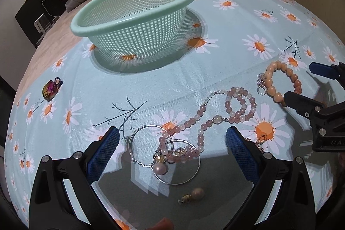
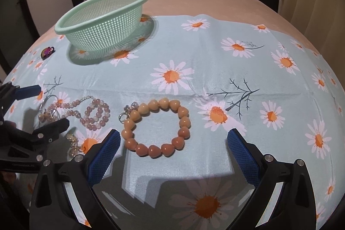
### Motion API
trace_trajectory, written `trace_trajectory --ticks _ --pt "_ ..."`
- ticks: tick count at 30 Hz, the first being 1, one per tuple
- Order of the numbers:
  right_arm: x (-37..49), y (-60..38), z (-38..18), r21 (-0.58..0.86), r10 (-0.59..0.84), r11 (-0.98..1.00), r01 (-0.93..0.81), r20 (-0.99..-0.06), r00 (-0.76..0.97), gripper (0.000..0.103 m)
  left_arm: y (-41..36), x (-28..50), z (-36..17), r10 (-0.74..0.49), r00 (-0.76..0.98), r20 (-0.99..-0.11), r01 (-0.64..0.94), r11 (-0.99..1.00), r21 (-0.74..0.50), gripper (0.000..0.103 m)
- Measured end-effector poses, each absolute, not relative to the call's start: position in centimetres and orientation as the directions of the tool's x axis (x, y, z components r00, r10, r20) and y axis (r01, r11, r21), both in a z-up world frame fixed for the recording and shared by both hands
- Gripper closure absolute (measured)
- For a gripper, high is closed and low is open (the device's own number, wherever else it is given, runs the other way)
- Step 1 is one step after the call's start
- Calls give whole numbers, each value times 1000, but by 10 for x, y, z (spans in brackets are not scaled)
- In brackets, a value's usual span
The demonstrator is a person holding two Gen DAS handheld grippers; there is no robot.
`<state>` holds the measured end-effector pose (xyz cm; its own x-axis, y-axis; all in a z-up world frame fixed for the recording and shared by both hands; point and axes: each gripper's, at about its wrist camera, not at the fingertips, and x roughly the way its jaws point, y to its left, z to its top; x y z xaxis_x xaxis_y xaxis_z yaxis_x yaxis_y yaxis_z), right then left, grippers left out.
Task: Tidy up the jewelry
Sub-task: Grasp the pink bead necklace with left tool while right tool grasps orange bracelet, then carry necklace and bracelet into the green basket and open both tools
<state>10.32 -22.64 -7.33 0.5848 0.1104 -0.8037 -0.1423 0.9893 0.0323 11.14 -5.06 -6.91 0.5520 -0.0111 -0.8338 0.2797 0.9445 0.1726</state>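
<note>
I hold both hand-held grippers apart: left [image 1: 172, 152] straddling the pink necklace [image 1: 215, 120], right [image 2: 173, 151] framing the orange bracelet [image 2: 156, 127]; basket [image 2: 101, 23] waits at eleven o'clock.

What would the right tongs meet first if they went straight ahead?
Probably the orange bead bracelet, lying flat on the daisy cloth between the open right tongs. Depth is uncertain.

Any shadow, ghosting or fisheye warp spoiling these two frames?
Left wrist view: the left claw casts a stepped, doubled shadow over the hoop earrings; basket edges look ghosted. Right wrist view: strong barrel bend at the cloth edges; orange bracelet sharp.
</note>
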Motion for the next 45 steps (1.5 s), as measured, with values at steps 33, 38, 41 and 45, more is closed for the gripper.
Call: trace_trajectory --ticks 33,38,41,45 --pt "102 -236 -83 106 223 969 -225 -772 596 92 -66 112 -83 -209 564 -798 427 902 65 95" --pt "92 -234 -71 75 204 970 -232 -772 603 92 -59 111 -77 -217 548 -808 408 912 31 95" --pt "88 -234 -60 54 193 970 -237 -764 616 92 -50 105 -67 -225 578 -784 384 923 18 95" --pt "81 -232 -45 41 195 968 -249 -750 632 92 -44 97 -46 -231 615 -754 370 929 17 95"
